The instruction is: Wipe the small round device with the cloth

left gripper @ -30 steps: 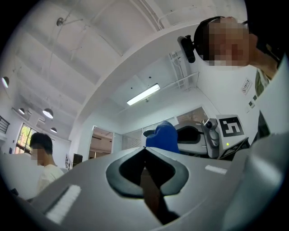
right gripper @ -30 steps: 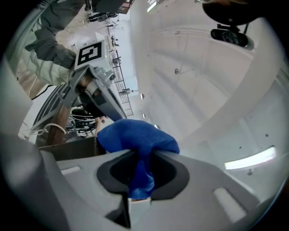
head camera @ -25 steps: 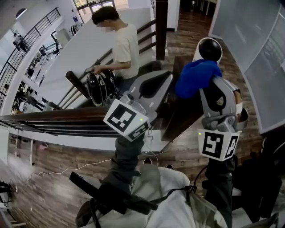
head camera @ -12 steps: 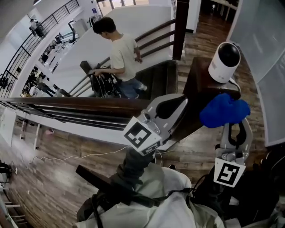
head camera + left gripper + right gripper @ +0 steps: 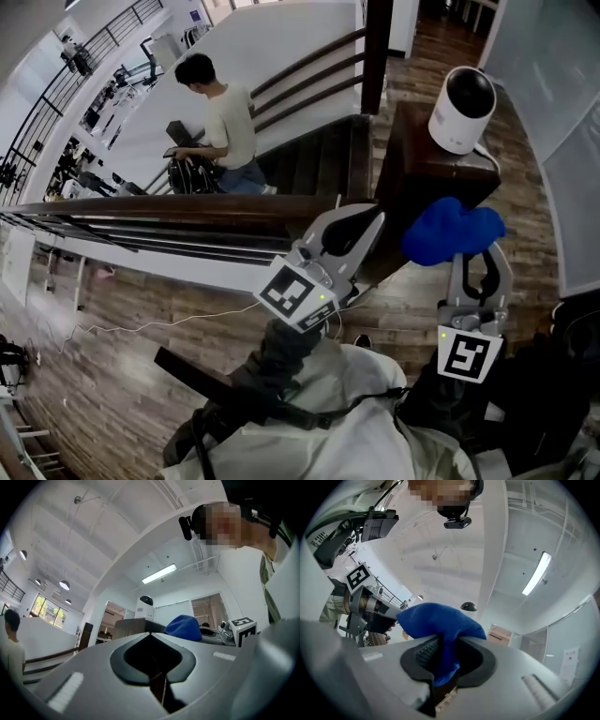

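The small round device (image 5: 461,108) is white with a black dome and stands on top of a dark wooden post (image 5: 422,169). My right gripper (image 5: 476,258) is shut on a bunched blue cloth (image 5: 450,232), which it holds just below the device and apart from it. In the right gripper view the cloth (image 5: 440,620) fills the jaws and the device's dome (image 5: 468,606) peeks over it. My left gripper (image 5: 364,223) is shut and empty, left of the post. In the left gripper view the device (image 5: 145,607) and cloth (image 5: 183,626) lie beyond its tips.
A dark wooden handrail (image 5: 187,211) runs left from the post above a staircase. A person (image 5: 220,122) stands on the stairs bent over a black bag. A glass panel (image 5: 562,112) rises at the right. A white cable (image 5: 141,328) lies on the wooden floor.
A second ago the cloth was up against the device; my right gripper has brought it down and away. The left gripper has shifted right. The person on the stairs has moved left.
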`<state>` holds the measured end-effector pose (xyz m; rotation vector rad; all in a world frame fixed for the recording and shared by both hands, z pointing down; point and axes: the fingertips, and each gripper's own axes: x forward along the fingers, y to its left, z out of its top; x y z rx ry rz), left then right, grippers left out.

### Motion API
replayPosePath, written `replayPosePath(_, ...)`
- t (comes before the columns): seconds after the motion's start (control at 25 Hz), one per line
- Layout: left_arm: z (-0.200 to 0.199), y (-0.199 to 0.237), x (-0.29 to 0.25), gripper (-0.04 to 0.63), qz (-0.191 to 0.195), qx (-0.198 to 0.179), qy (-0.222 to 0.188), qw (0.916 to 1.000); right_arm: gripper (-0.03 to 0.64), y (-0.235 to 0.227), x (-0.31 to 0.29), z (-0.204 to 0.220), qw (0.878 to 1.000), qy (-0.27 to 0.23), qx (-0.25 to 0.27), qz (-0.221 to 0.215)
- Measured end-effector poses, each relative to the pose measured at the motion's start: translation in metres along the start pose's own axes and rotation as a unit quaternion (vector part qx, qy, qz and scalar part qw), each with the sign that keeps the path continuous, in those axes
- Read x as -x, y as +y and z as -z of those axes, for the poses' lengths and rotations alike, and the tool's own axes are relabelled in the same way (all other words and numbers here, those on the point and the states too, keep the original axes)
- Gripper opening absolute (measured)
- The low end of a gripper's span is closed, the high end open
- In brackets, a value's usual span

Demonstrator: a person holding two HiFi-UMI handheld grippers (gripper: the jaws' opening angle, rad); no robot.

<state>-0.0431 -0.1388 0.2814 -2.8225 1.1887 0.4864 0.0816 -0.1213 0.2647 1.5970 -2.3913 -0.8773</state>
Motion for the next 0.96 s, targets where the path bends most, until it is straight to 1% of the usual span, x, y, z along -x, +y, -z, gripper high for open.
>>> replayPosePath(0.12,-0.006,-0.003,0.0,0.003,-0.004,-0.006,-0.002,1.0,0.075,0.002,0.001,-0.005,1.0,-0.002,-0.002,-0.009)
replayPosePath(0.24,-0.003,-0.006,0.0,0.003,-0.007,-0.006,0.0,1.0,0.075,0.003,0.004,-0.006,1.0,-0.007,-0.003,-0.014)
replayPosePath(0.36,0.0,-0.01,-0.001,0.003,-0.004,-0.008,0.002,1.0,0.075,0.004,0.004,-0.005,1.0,-0.015,-0.003,-0.018)
replayPosePath(0.6,-0.006,-0.019,0.001,0.003,-0.005,-0.011,0.005,0.9999,0.075,0.006,0.004,-0.014,0.999,-0.023,-0.007,-0.025)
replayPosePath(0.96,0.006,-0.03,-0.003,0.003,0.004,-0.005,0.01,0.9999,0.075,0.006,0.011,-0.008,0.999,-0.025,-0.01,-0.027)
